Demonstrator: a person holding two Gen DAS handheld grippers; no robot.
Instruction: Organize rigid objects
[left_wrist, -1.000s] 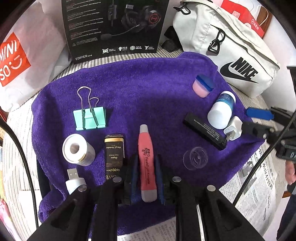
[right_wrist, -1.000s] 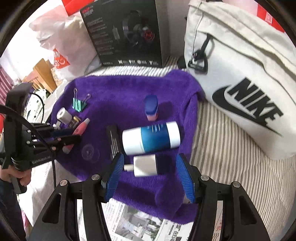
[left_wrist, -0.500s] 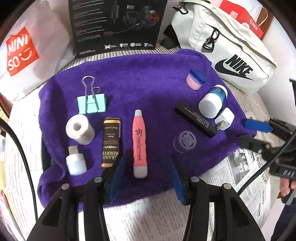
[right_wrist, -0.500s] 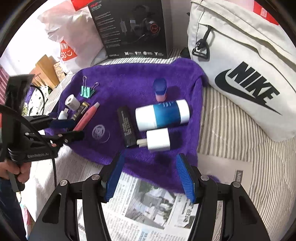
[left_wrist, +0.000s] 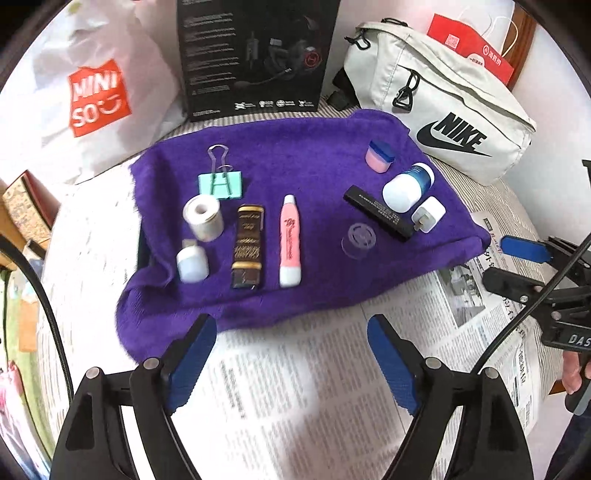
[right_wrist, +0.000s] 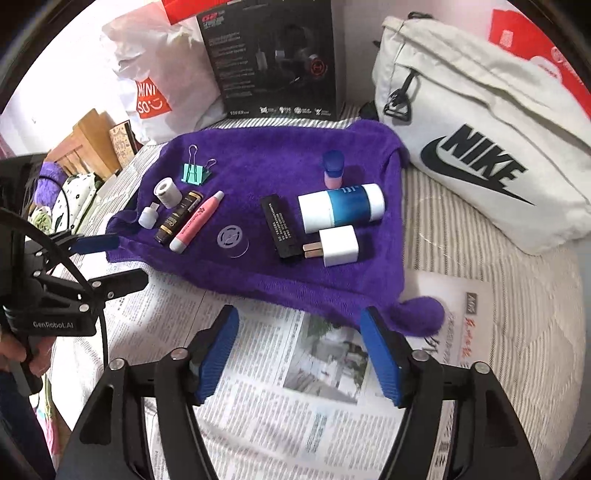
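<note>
A purple towel (left_wrist: 295, 155) (right_wrist: 280, 162) carries the small items. On its left lie a green binder clip (left_wrist: 221, 183), a white tape roll (left_wrist: 203, 218), a white USB plug (left_wrist: 191, 263), a brown tube (left_wrist: 249, 245) and a pink pen-like tube (left_wrist: 290, 245). To the right sit a clear round disc (left_wrist: 359, 240), a black bar (left_wrist: 378, 211), a blue-and-white bottle (right_wrist: 341, 207), a white charger (right_wrist: 338, 245) and a small pink jar with a blue lid (left_wrist: 378, 154). My left gripper (left_wrist: 290, 360) hangs over newspaper in front of the towel, jaws opening, nothing between them. My right gripper (right_wrist: 299, 350) is likewise opening and empty.
Newspaper (left_wrist: 314, 369) covers the striped surface in front of the towel. Behind stand a black headset box (left_wrist: 255, 55), a white Miniso bag (left_wrist: 92, 96) and a cream Nike bag (right_wrist: 480, 147). A hand (right_wrist: 18, 350) grips the left tool's handle.
My left gripper let go of the pink tube, opened wide and drew back off the towel. My right gripper also pulled back from the charger and bottle and widened.
</note>
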